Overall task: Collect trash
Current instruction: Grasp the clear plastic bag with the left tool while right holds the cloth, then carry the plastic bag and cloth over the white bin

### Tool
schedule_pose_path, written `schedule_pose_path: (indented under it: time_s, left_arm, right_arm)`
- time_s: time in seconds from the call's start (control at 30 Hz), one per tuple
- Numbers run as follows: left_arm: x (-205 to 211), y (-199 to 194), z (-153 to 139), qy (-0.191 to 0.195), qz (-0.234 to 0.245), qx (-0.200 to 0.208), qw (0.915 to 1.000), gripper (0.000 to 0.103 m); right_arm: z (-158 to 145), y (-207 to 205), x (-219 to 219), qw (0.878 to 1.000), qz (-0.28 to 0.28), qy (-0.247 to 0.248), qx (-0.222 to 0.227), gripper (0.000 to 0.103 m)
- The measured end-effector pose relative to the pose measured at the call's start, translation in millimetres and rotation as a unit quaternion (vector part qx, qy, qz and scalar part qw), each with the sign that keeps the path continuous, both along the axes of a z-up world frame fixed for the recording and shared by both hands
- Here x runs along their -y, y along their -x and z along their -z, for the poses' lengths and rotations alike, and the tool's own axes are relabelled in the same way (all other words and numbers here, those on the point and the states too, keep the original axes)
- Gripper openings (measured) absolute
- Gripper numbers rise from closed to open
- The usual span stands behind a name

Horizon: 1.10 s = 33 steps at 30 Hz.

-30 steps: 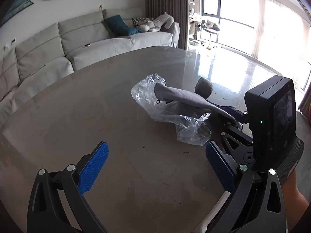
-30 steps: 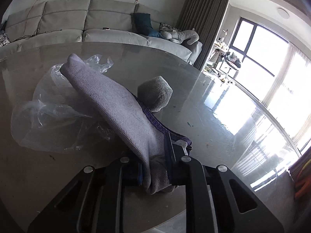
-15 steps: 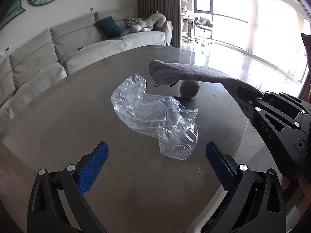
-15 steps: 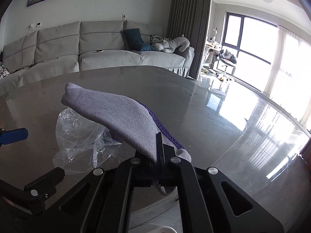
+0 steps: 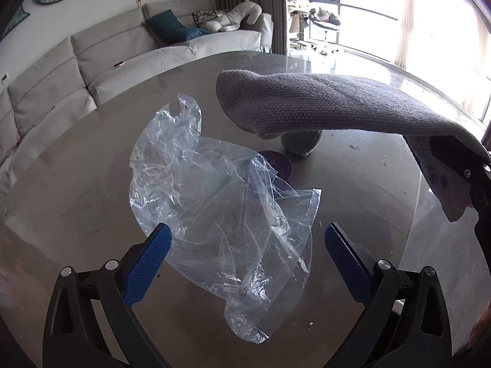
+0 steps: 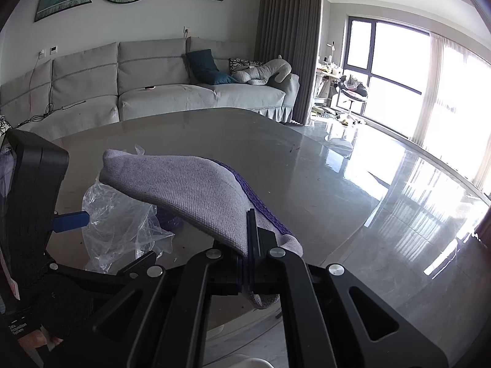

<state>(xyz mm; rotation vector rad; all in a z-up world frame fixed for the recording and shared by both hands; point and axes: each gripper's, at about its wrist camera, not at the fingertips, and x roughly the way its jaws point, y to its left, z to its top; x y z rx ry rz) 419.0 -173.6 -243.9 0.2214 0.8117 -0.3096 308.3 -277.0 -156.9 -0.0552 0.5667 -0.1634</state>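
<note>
Crinkled clear plastic, a thin bag (image 5: 227, 208), lies crumpled on the smooth grey table (image 5: 76, 190), toward the middle, with its near flap between my left gripper (image 5: 245, 254)'s blue ribbed pads (image 5: 147, 257); those jaws stand wide apart and I cannot tell whether they touch the film. My right gripper (image 6: 250, 239) is clamped tight on the cuff end of a grey knitted sock (image 6: 190, 193) with a purple edge, and the sock juts out stiffly above the bag, clear of the table, its rounded toe pointing toward the sofa side. Beneath it on the tabletop sits a second grey sock rolled into a ball (image 5: 302, 144), and just beside that a dark purple rounded piece (image 5: 280, 165), partly under the plastic. Small crumbs dot the glossy surface near the right edge.
</note>
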Motion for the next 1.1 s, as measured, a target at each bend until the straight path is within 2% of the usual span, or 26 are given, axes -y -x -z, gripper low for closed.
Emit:
schedule_pose_path:
  time_s: [0.03,0.1,0.2,0.23,0.27,0.43,0.77,0.93,1.1]
  left_arm:
    - [-0.2,-1.0,1.8,0.002,-0.002,0.001,1.0000,0.092]
    - [0.7,-3.7,7.0,0.001,-0.002,-0.010,0.9999,0.052]
    - [0.9,-6.0,14.9,-0.001,0.006,-0.027,0.9996,0.033]
    - [0.7,-4.1,15.3,-0.008,0.005,-0.019,0.9998,0.018]
    - [-0.7,-2.5,15.0,-0.010,0.005,-0.013,0.9999,0.009]
    - [-4.7,6.0,12.5,-0.016,0.002,-0.002,0.9999,0.004]
    - [-22.0,35.9,-21.5,-0.009,-0.016,0.049,0.9986,0.003]
    - [-34.1,61.5,-49.2,0.013,-0.015,0.069,0.9974,0.003]
    - [-41.3,99.9,-67.4,0.046,0.006,0.069,0.9965,0.003]
  right_arm:
    - [1.2,0.0,0.2,1.000,0.000,-0.001,-0.001,0.003]
    - [1.7,0.5,0.2,1.000,0.001,0.000,0.001,0.003]
    - [1.6,1.4,0.0,1.000,0.002,-0.001,0.004,0.003]
    - [2.3,2.3,0.9,1.000,0.001,-0.001,0.004,0.003]
    - [2.3,2.5,0.2,1.000,0.001,-0.001,0.003,0.003]
    - [2.9,6.1,-1.9,1.000,-0.003,-0.001,0.005,0.003]
    - [-12.7,26.1,-5.2,1.000,-0.012,0.000,0.022,0.003]
    - [-30.1,45.4,-6.4,0.999,-0.012,-0.002,0.036,0.003]
    - [-47.7,83.7,-4.9,0.998,-0.003,-0.001,0.056,0.003]
